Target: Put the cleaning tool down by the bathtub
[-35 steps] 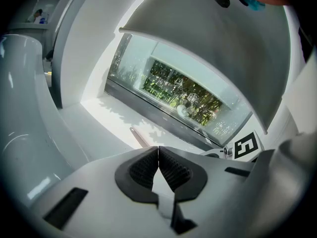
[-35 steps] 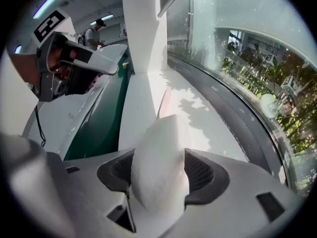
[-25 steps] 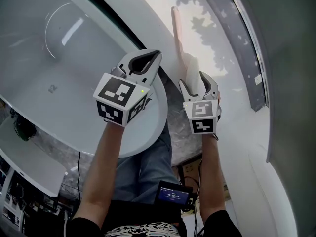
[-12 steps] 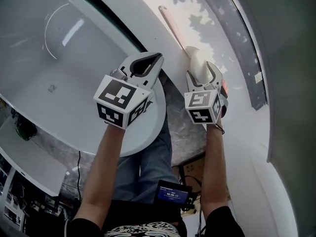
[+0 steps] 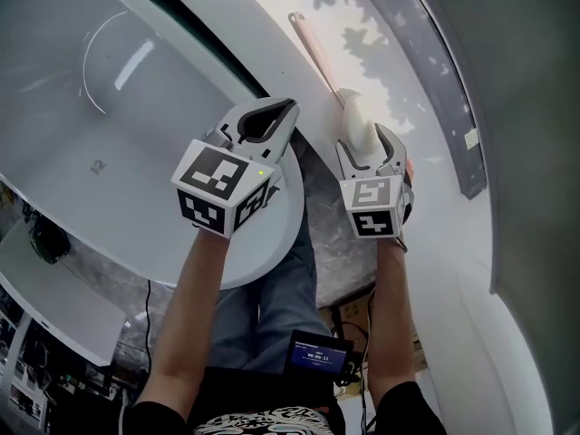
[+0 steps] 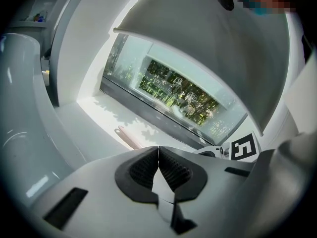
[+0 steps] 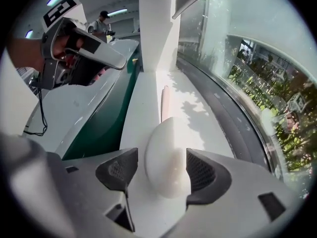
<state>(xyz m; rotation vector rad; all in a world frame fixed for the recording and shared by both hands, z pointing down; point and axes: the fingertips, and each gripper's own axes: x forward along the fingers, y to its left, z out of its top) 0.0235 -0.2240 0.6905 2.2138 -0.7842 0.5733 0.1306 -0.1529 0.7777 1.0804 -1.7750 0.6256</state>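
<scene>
**Cleaning tool on ledge, right claw open about its head**

Head view. Cleaning tool [image 5: 356,114]: one white oval head and a slim pink handle, lying flat on the sunlit white ledge [image 5: 272,3] that runs alongside the bathtub [image 5: 109,89]. The handle points away from the person. Right gripper [image 5: 367,145]: at the near end of the tool, its jaws to either side of the head. Left gripper [image 5: 286,109]: just beside the right one, over the tub's rounded rim, well clear of the tool.

Left gripper view. Left gripper [image 6: 158,150]: ribbed pads pressed together, nothing between them. The tool's pink handle [image 6: 130,137] shows beyond on the ledge, below a long window [image 6: 173,90].

Right gripper view. Right gripper [image 7: 159,168]: jaws wide apart, holding nothing. The tool's white head [image 7: 166,155] sits on the ledge [image 7: 143,108] between the two pads; a clear gap shows at the left pad, while the right pad lies close against the head (whether they touch cannot be told). The handle runs straight ahead along the ledge. Bathtub [image 7: 74,108] to the left, the left gripper [image 7: 81,43] above it.
</scene>
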